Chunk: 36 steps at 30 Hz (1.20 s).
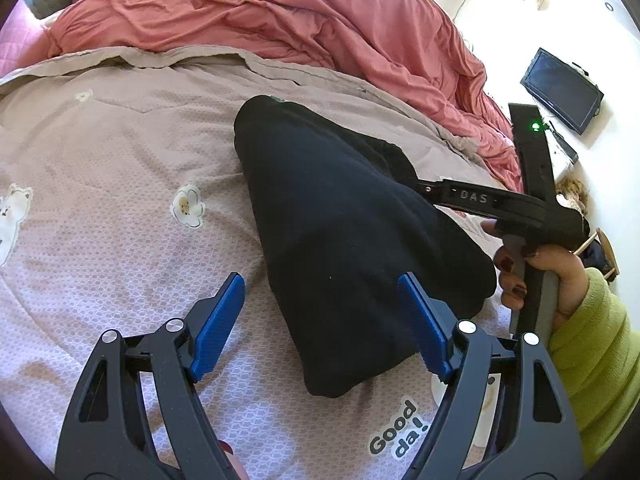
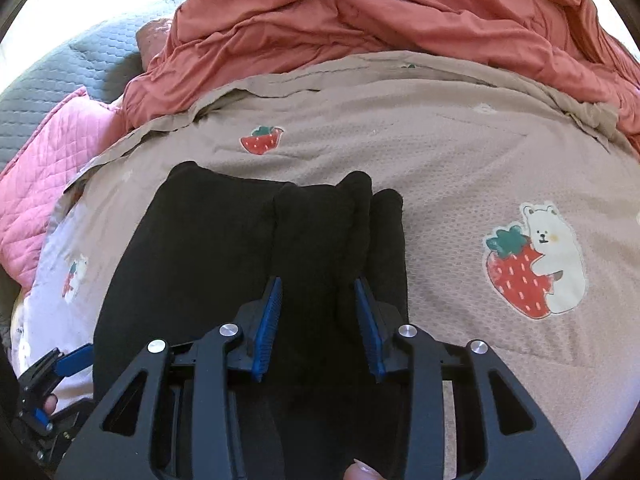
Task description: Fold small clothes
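Note:
A small black garment (image 1: 344, 236) lies folded on the pinkish-beige printed blanket (image 1: 112, 184). My left gripper (image 1: 322, 320) is open just above its near end, with one blue pad over the cloth and the other over bare blanket. In the right wrist view the garment (image 2: 224, 248) shows thick rolled folds along its right side. My right gripper (image 2: 318, 320) is open with its blue pads either side of a raised fold of the garment, not clamped. In the left wrist view the right gripper's body (image 1: 520, 200) reaches into the garment's far side, its fingertips hidden behind the cloth.
A rumpled coral duvet (image 1: 280, 12) lies piled behind the blanket. A pink quilted pillow (image 2: 44, 176) and a grey quilted one (image 2: 76, 68) sit at the left. A dark tablet (image 1: 560, 92) rests on a white surface to the right. The left gripper (image 2: 60, 368) shows at the lower left in the right wrist view.

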Available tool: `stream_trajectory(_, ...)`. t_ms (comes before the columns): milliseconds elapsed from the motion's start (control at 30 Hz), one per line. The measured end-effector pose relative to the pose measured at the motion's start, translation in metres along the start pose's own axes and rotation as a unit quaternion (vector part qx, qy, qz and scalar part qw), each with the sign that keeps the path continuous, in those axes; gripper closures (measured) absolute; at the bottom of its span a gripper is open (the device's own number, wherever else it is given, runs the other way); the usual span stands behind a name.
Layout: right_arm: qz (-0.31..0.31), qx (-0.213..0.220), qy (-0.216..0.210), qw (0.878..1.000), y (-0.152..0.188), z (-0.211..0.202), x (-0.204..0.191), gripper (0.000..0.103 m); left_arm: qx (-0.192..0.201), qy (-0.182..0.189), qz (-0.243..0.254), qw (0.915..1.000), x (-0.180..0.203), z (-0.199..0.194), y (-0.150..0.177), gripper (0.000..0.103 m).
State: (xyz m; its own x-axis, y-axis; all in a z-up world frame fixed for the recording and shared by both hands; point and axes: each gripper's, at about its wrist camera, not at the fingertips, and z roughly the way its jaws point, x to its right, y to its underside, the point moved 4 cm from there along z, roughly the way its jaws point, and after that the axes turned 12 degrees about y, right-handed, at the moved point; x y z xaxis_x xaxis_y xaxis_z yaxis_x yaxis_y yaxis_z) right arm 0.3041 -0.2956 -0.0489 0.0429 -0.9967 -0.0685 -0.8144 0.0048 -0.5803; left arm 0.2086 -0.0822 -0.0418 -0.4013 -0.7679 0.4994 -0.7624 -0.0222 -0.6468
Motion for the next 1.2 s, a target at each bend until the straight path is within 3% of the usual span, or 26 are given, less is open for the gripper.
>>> stream_trajectory(67,0.006,0.001,0.000,1.000,0.000,0.002,0.003,0.084,-0.001,-0.001,0.001,1.0000,0.001,0.001,0.001,0.032)
stream_trajectory(167,-0.007,0.010,0.000,1.000,-0.001,-0.002,-0.001,0.090,0.001,-0.002,0.001,1.0000,0.001,0.001,0.000,0.032)
stream_trajectory(367,0.002,0.058,0.002,0.998,-0.004,-0.034,0.006,0.094,0.011,0.006,-0.001,0.9999,0.000,-0.004,-0.002,0.032)
stream_trajectory(700,-0.018,0.027,0.053,0.998,0.008,0.000,0.009,0.091,0.002,0.004,0.007,1.0000,0.004,0.000,0.001,0.032)
stream_trajectory(900,-0.015,0.040,0.042,0.998,0.007,-0.019,0.014,0.080,0.001,0.001,0.005,1.0000,0.004,0.000,0.001,0.030)
stream_trajectory(1033,0.005,0.055,0.019,0.998,0.007,-0.039,0.023,0.055,0.002,0.000,0.000,1.0000,0.004,0.000,-0.001,0.029)
stream_trajectory(1100,0.008,0.058,0.007,0.998,0.007,-0.046,0.025,0.053,0.005,-0.003,-0.003,1.0000,0.002,-0.002,-0.002,0.028)
stream_trajectory(1167,0.005,0.059,-0.003,0.998,0.008,-0.052,0.027,0.039,0.007,-0.006,-0.012,0.9999,-0.001,-0.002,-0.004,0.016)
stream_trajectory(1200,0.004,0.060,-0.007,0.998,0.008,-0.054,0.027,0.037,0.006,-0.005,-0.018,0.9998,-0.002,-0.002,-0.004,0.016)
